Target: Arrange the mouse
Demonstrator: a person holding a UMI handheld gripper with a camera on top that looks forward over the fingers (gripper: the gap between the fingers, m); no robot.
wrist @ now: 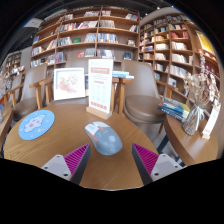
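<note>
Gripper view. Claw (110, 160) low at 6 o'clock, fingers spread wide, nothing pinched. Magenta pads (76, 157) facing inward on both fingers, left one toward 7 o'clock, right one toward 5 o'clock.

Mouse (104, 137) grey-blue, lying on the wooden desk (60, 145) just ahead of the fingertips, at 12 o'clock from the claw's midpoint and slightly nearer the left finger. Clear gap on either side between mouse and fingers; no contact with either pad. Long axis tilted, narrow end pointing toward 11 o'clock.

Round blue mat (36, 124) at 10 o'clock from the mouse, flat on the desk, well apart from it, pale print on top, details unreadable.

Upright display card (100, 86) at 12 o'clock beyond the mouse, standing on the far side of the desk, orange and white, text too small to read. Framed picture (70, 83) just beside it at 11 o'clock, also upright.

Grey chair (143, 92) at 2 o'clock beyond the desk edge. Bookshelves (95, 35) filling the background from 10 through 2 o'clock, packed with books. Stack of books (176, 105) at 3 o'clock, off the desk.
</note>
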